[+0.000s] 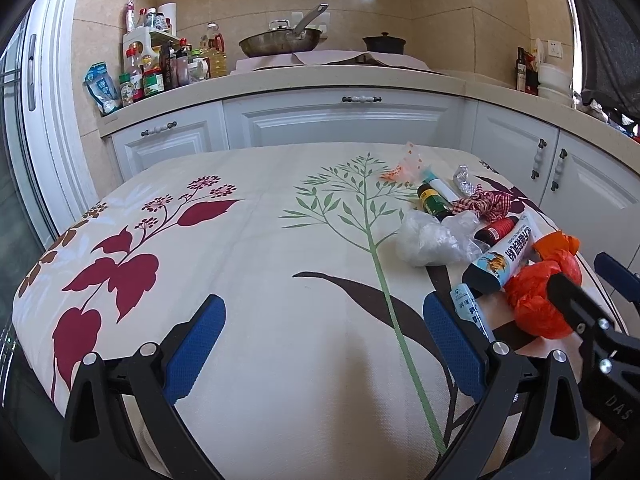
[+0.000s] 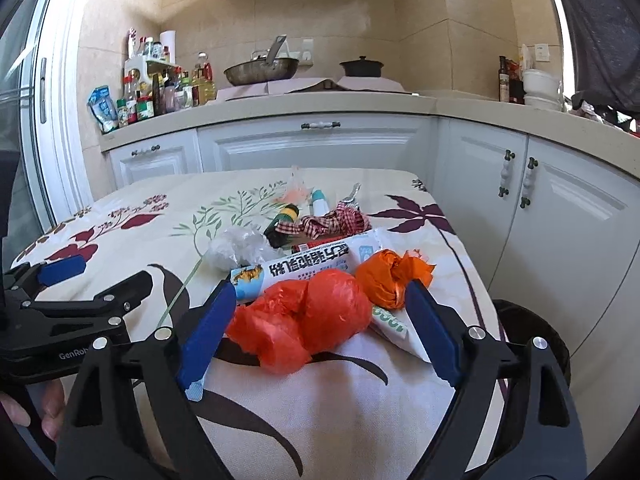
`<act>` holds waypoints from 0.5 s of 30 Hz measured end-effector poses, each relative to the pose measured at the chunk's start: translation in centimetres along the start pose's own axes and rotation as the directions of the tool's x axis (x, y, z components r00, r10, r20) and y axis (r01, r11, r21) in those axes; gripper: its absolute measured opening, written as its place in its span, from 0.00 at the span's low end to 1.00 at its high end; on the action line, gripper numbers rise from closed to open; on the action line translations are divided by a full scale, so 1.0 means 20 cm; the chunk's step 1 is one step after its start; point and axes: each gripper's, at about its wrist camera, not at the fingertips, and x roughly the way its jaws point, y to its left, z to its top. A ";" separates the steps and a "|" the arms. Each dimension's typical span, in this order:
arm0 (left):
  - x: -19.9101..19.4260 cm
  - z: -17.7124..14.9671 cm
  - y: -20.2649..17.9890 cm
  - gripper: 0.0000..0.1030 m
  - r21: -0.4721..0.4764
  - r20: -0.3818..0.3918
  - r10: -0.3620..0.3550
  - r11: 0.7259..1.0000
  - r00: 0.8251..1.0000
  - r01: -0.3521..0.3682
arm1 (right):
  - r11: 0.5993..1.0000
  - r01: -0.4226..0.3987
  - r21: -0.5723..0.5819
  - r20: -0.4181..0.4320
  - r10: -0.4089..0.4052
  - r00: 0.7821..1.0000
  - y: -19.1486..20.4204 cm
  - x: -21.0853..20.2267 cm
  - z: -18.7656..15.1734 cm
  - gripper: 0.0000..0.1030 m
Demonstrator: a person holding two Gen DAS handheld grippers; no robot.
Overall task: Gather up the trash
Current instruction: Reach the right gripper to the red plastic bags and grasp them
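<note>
We read "GenRob" on the black body of the left gripper and "DAS" on the right gripper; the white paper package with a tiger picture carries Chinese print we cannot read; the floral tablecloth lies bare left of the package, its right edge close beyond the trash, a dark round bin just past that edge; the crumpled red plastic bag sits just in front of the package, between the right gripper's spread blue pads, neither pad pressing it; the left gripper's jaws gape over bare cloth.
</note>
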 end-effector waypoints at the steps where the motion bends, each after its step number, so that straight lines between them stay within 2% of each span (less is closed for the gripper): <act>1: 0.00 0.00 0.00 0.94 0.000 -0.001 0.001 1.000 1.000 -0.001 | 1.000 -0.001 -0.001 -0.008 0.001 1.000 0.00 0.01 0.00 0.83; 12: 0.01 -0.01 0.01 0.94 -0.008 -0.010 0.001 1.000 1.000 -0.001 | 0.999 -0.045 -0.008 -0.072 0.044 0.996 0.04 0.08 -0.04 0.85; 14: 0.02 -0.01 0.01 0.94 -0.008 -0.013 -0.001 1.000 1.000 0.001 | 0.998 -0.055 0.008 -0.070 0.055 0.996 0.03 0.08 -0.04 0.78; 15: 0.02 -0.01 0.01 0.94 -0.008 -0.013 -0.002 1.000 1.000 0.002 | 0.998 -0.060 0.015 -0.073 0.061 0.995 0.03 0.08 -0.04 0.69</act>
